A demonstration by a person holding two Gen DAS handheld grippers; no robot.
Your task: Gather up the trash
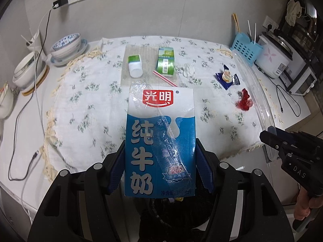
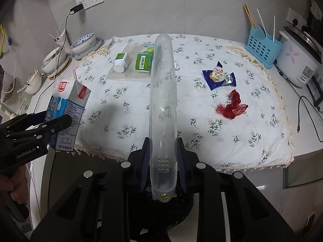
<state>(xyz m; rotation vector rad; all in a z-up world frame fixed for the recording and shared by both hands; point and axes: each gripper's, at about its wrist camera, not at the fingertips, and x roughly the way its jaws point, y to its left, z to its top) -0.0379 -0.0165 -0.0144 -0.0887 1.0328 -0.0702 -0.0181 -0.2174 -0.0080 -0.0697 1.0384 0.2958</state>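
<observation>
My left gripper (image 1: 160, 157) is shut on a blue and white milk carton (image 1: 160, 141), held upright above a black bin (image 1: 173, 217) at the table's front edge; the carton also shows in the right wrist view (image 2: 67, 117). My right gripper (image 2: 163, 161) is shut on a long clear plastic case (image 2: 163, 92), also above the dark bin (image 2: 171, 203). On the floral tablecloth (image 2: 232, 141) lie a white bottle (image 2: 121, 61), a green carton (image 2: 143, 60), a crumpled tissue (image 1: 187, 69), a blue snack wrapper (image 2: 219, 76) and a red net scrap (image 2: 232, 105).
Stacked bowls (image 1: 66, 48) and cables (image 1: 38, 84) are at the left. A blue utensil basket (image 2: 262, 48) and a rice cooker (image 2: 300, 60) stand at the right. A striped straw (image 1: 164, 78) lies by the green carton.
</observation>
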